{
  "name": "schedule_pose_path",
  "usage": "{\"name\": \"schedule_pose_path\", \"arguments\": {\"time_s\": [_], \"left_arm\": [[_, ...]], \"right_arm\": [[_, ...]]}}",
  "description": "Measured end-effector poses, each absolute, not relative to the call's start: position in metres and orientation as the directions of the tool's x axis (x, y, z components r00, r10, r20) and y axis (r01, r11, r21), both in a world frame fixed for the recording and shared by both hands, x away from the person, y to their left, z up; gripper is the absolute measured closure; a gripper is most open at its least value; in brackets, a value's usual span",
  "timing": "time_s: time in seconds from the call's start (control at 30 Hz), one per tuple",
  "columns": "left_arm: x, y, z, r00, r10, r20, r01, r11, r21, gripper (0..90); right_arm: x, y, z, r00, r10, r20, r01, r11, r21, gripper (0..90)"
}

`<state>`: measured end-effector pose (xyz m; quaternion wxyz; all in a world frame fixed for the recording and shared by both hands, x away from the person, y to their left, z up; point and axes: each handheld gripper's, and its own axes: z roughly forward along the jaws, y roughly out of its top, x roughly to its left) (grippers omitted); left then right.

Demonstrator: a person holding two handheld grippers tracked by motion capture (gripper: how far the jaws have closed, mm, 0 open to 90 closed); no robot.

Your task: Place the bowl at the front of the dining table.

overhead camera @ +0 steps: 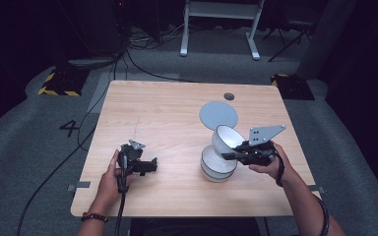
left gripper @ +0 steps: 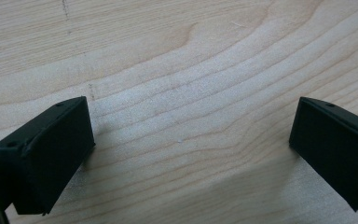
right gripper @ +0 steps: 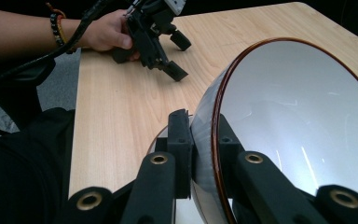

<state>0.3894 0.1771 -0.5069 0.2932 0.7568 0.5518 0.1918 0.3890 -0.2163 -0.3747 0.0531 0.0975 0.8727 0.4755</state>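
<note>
Right claw (right gripper: pixel 200 154) clamped on rim of tilted bowl (overhead camera: pixel 228 137), held just above and touching the stack (overhead camera: pixel 218 167) near the table's (overhead camera: pixel 177 187) right side. Thin rim grip: could slip or swing, knocking the stack. Grey disc (overhead camera: pixel 218 115) lying just beyond the stack, in the way of a forward move. Left claw (overhead camera: pixel 150 164) apart, empty, well left of the stack.

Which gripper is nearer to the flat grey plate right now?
Right. The right gripper is clamped on a tilted bowl's rim, just in front of the grey plate. The left gripper sits open over bare table, well off to the plate's left.
</note>
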Motion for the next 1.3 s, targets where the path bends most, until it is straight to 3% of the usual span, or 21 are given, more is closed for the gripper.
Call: {"name": "schedule_pose_path", "arguments": {"time_s": [1.3], "left_arm": [[0.390, 0.177, -0.507, 0.317, 0.948, -0.033, 0.724, -0.220, 0.654, 0.0]], "right_arm": [[0.449, -0.214, -0.365, -0.927, 0.368, -0.075, 0.151, 0.549, 0.822, 82.3]]}}
